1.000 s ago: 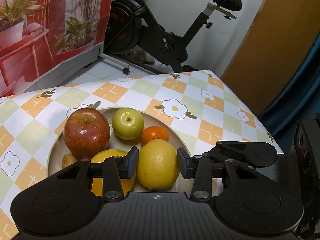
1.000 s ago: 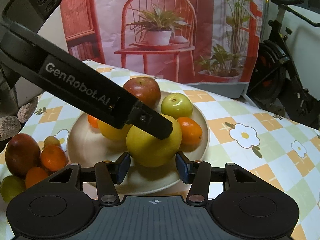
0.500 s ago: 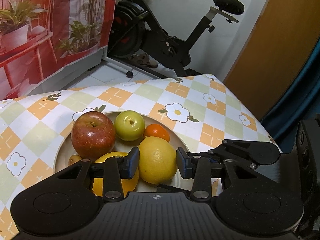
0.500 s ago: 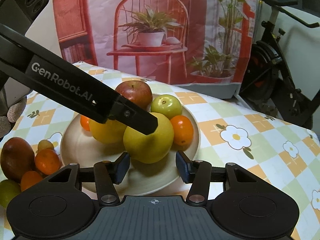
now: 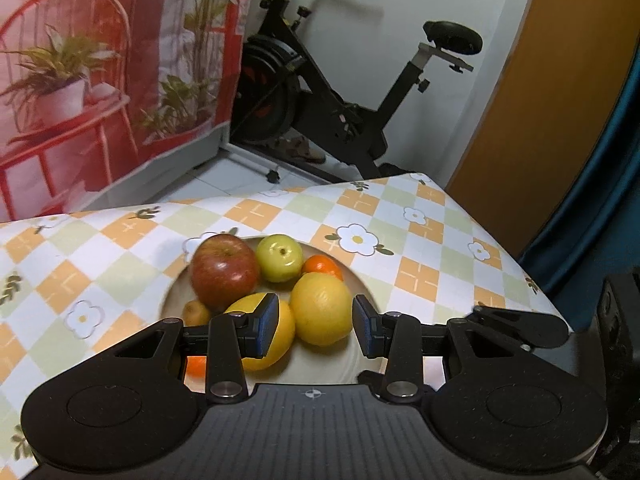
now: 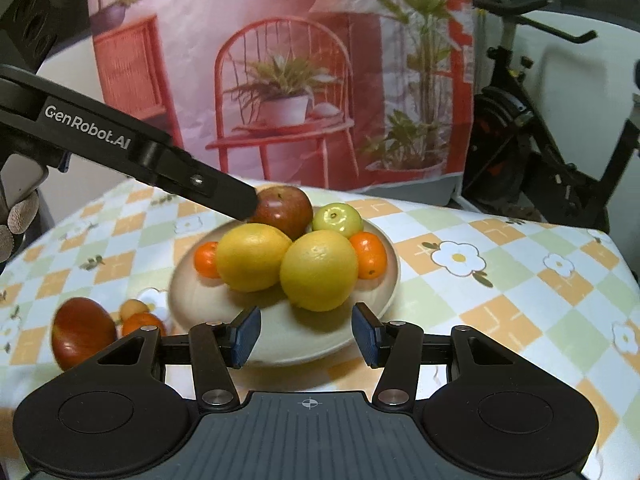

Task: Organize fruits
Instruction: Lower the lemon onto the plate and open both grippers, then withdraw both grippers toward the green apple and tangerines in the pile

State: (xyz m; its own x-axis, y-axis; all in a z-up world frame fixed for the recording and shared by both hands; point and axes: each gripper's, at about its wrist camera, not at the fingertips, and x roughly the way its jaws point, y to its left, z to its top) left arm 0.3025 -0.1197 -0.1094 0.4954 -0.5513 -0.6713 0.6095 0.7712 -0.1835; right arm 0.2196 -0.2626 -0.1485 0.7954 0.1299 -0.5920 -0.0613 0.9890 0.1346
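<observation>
Grippers both backed off the plate (image 6: 394,276) compared with a second ago. Left gripper (image 5: 313,330): a second ago its jaws framed the near lemon (image 5: 321,309) closely; now the lemon sits beyond the pads, smaller in frame, nothing between them, jaws parted and empty. Right gripper (image 6: 306,336): same story, jaws apart, empty, hanging over the plate's near rim, lower centre of its view.

Plate sits mid-frame in both views, on the checked cloth (image 6: 500,280). On it: red apple (image 6: 285,211), green apple (image 6: 337,219), two lemons side by side and touching (second one (image 6: 253,257)), an orange (image 6: 370,255) at the right, a small orange (image 6: 206,259) at the left. Left view also shows a small brownish fruit (image 5: 196,313) at the plate's left edge, partly hidden; type unclear.

Reads as a release: lemon is down on the plate and sitting steady, so that placement looks done.

Still off the plate, lower left of the right view: a dark red fruit (image 6: 82,336), blurred, with a small orange one (image 6: 140,323) and a pale one just beside it. Those look like the remaining work. Left gripper's finger crosses the upper left of the right view, its tip in front of the red apple.
</observation>
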